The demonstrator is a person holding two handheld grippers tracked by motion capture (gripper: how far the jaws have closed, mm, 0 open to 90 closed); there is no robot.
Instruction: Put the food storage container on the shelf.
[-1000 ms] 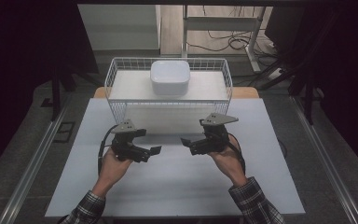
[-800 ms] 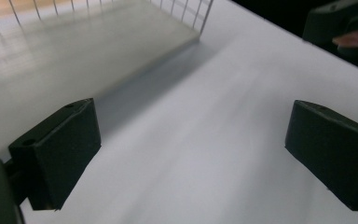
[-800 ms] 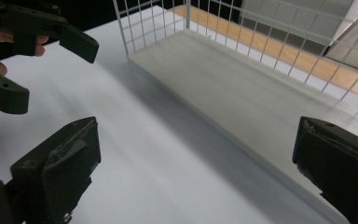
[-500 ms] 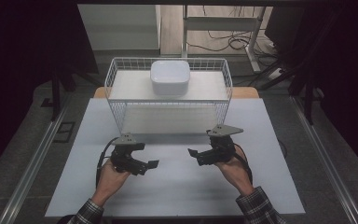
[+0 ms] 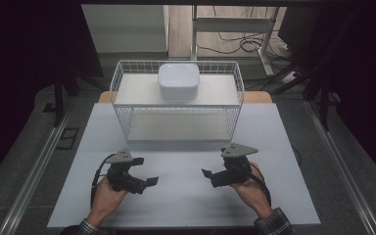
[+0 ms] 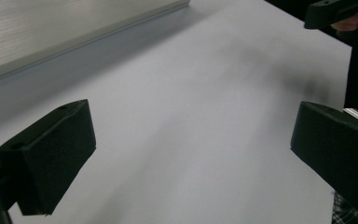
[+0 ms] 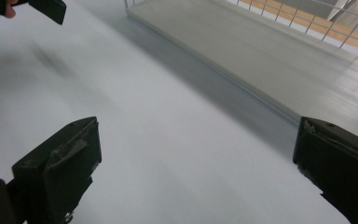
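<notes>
Blocky black fingers (image 6: pixel 51 158), smooth white table (image 5: pixel 186 196)

Both forearms come in from the near edge. The left hand (image 5: pixel 106 193) holds the black two-jaw left tongs (image 5: pixel 149 182), jaws spread wide and empty, pointing inward. The right hand (image 5: pixel 245 188) holds the matching right tongs (image 5: pixel 206 174), also wide open, facing them, well apart.

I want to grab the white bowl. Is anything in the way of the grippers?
Yes. The bowl sits on top of a wire basket, at its far side. The left gripper and right gripper, both open, hover low over the table in front, so the basket's front wall stands between; they would likely go up and over.
</notes>
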